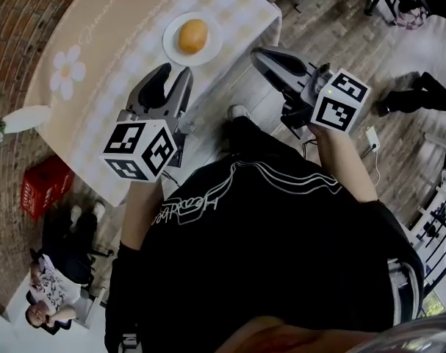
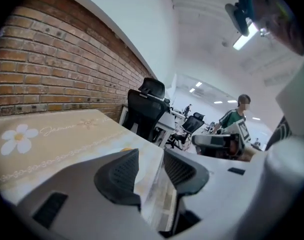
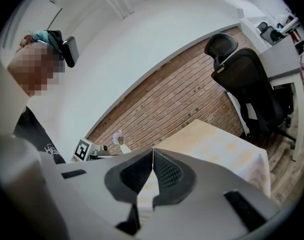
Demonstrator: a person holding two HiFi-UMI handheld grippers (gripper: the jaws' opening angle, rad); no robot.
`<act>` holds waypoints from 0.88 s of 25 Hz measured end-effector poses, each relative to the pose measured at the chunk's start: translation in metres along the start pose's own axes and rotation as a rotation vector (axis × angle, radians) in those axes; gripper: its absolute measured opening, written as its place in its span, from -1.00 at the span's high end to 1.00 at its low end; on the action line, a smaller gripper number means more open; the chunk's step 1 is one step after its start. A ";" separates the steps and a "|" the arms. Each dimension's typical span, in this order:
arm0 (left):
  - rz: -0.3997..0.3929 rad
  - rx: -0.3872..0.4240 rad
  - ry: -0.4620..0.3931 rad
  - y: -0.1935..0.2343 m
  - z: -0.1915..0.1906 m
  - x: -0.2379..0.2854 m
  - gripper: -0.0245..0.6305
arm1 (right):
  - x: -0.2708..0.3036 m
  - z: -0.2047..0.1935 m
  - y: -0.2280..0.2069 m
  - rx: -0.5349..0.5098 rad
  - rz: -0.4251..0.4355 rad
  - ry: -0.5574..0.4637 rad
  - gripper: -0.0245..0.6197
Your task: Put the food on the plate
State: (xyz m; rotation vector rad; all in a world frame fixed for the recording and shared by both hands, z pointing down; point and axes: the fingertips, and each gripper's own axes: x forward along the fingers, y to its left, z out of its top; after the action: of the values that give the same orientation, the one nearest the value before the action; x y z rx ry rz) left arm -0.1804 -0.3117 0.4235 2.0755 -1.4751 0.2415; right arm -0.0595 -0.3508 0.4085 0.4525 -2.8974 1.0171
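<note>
Nearest, the person's black shirt [image 1: 267, 234] fills the lower part of the head view, with both arms held forward. There are two grippers, both empty. The left gripper [image 2: 150, 159] has its jaws at a middling gap with only the tablecloth showing between the pads. The right gripper [image 3: 153, 151] has its jaws closed tip to tip on nothing.

In the head view the left one hangs just at the table's near edge, short of the plate. The right one is off to the side above the wooden floor [image 1: 340, 43], near the cloth's corner and apart from the table. A strip of bare floor lies between the person and the hanging cloth.

The table [image 1: 112, 43] carries one white plate [image 1: 173, 29], just inside the checked border along the near edge. One round orange-yellow piece of food [image 1: 193, 35] sits in the middle of it. The rest of the cloth beyond the plate is open, up to one white vase [image 1: 24, 118] at the far end. One red crate [image 1: 42, 186] stands on the floor beside that end.
</note>
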 end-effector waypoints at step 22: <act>-0.220 -0.001 -0.155 -0.087 0.022 -0.129 0.89 | -0.019 -0.016 0.137 -0.085 0.082 -0.009 0.93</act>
State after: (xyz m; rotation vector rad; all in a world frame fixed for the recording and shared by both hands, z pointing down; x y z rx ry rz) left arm -0.1533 -0.1999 0.3165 2.2767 -1.3169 -0.0065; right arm -0.0817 -0.2341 0.3353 0.3378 -2.9755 0.8998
